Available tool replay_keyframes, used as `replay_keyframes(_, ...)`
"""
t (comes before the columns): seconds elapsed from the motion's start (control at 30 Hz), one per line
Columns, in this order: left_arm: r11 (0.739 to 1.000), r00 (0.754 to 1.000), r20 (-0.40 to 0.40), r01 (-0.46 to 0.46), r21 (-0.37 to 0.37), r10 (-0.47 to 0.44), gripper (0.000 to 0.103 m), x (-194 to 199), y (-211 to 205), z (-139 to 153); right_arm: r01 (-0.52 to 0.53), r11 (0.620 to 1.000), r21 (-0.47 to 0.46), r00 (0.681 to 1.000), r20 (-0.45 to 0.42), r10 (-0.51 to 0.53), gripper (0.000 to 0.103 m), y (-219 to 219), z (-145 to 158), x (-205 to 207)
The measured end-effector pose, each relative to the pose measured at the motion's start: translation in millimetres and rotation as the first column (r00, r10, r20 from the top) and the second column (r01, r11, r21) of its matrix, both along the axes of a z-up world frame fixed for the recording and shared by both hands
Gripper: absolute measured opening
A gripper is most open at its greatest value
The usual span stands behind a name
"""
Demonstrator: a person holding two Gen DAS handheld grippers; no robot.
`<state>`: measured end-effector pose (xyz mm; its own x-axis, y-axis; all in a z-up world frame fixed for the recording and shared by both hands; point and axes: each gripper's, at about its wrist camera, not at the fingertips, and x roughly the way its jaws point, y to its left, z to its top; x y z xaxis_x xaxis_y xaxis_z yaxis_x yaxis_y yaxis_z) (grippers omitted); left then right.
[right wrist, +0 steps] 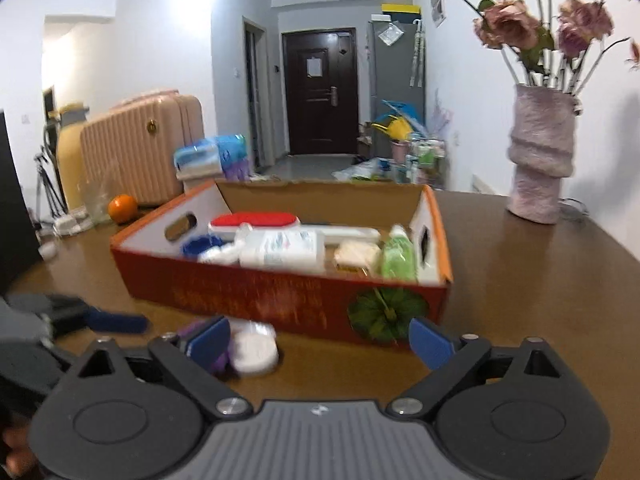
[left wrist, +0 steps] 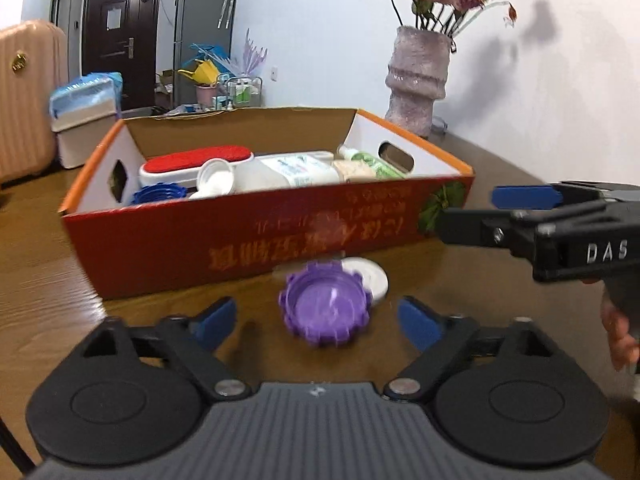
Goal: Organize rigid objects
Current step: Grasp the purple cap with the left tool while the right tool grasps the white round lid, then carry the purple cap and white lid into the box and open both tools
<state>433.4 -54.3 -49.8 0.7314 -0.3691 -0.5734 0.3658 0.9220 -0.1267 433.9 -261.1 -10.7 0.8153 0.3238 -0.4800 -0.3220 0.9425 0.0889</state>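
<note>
Lids on the table, both tools spread wide

Purple lid (left wrist: 325,304) lies hollow side up on the brown wooden table (left wrist: 48,304), just in front of the red cardboard box (left wrist: 240,248); a white lid (left wrist: 370,276) sits touching it on the far side, nearer the box wall; the left gripper (left wrist: 316,322) hovers close over the table with its blue-padded fingers (left wrist: 216,322) spread wide on either side of the purple lid, holding nothing; the right gripper (right wrist: 320,344) is likewise spread apart and empty, facing the box's near corner with the two lids low at its left finger; motion blur softens both views. Inside the box lie a red-topped white brush (left wrist: 196,166), a blue lid (left wrist: 160,194), a white bottle (left wrist: 276,176) on its side with its cap toward the blue lid, a pale packet (left wrist: 356,170) and a green bottle (left wrist: 372,160). Behind the box, on the table's far edge by the wall, stands a mauve vase (left wrist: 418,80) of dried roses; an orange (right wrist: 122,208) sits beyond the box's left end.
</note>
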Motion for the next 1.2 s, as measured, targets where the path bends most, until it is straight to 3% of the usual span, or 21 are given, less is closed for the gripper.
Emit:
replay_keyframes(0.07,1.0,1.0,-0.024,0.002,-0.025,-0.003,0.057,11,2,-5,-0.011,1.0,0.029,1.0,0.01,0.011,0.096,0,0,13)
replay_keyframes(0.13,0.999,1.0,-0.022,0.005,-0.052,-0.006,0.055,12,6,-8,-0.006,0.997,0.08,1.0,0.005,0.006,0.095,-1,-7,23)
replay_keyframes(0.2,0.999,0.999,-0.019,0.029,-0.033,-0.03,0.055,8,8,-6,-0.013,0.992,0.125,0.998,-0.057,0.021,0.088,-2,-16,32)
replay_keyframes(0.33,1.0,0.997,0.072,0.012,0.027,-0.014,0.055,-14,29,10,-0.025,0.994,0.105,0.998,-0.053,0.031,0.089,12,-21,26)
replay_keyframes(0.43,0.997,0.994,0.095,-0.063,0.036,0.06,0.055,-22,43,13,-0.075,0.997,0.03,0.995,-0.071,0.077,0.082,35,-28,28)
replay_keyframes(0.53,0.995,0.994,0.08,-0.084,0.045,0.08,0.055,-17,42,12,-0.105,0.992,-0.071,0.991,-0.096,0.098,0.067,59,-37,30)
replay_keyframes(0.6,0.996,0.994,0.072,-0.081,0.044,0.078,0.055,-16,41,12,-0.122,0.988,-0.09,0.986,-0.125,0.111,0.044,66,-42,30)
replay_keyframes(0.67,0.994,0.992,0.091,-0.089,0.059,0.083,0.055,-18,39,14,-0.117,0.986,-0.114,0.989,-0.108,0.105,0.039,71,-43,27)
replay_keyframes(0.97,0.988,0.985,0.143,-0.111,0.106,0.096,0.055,-24,36,16,-0.098,0.991,-0.094,0.991,-0.105,0.088,0.039,63,-42,27)
replay_keyframes(1.13,0.982,0.978,0.172,-0.137,0.129,0.114,0.055,-26,34,29,-0.098,0.99,-0.104,0.994,-0.057,0.092,0.039,63,-31,16)
replay_keyframes(1.2,0.984,0.972,0.212,-0.132,0.121,0.104,0.055,-43,35,45,-0.08,0.987,-0.138,0.997,0.003,0.081,0.038,62,-17,-2)
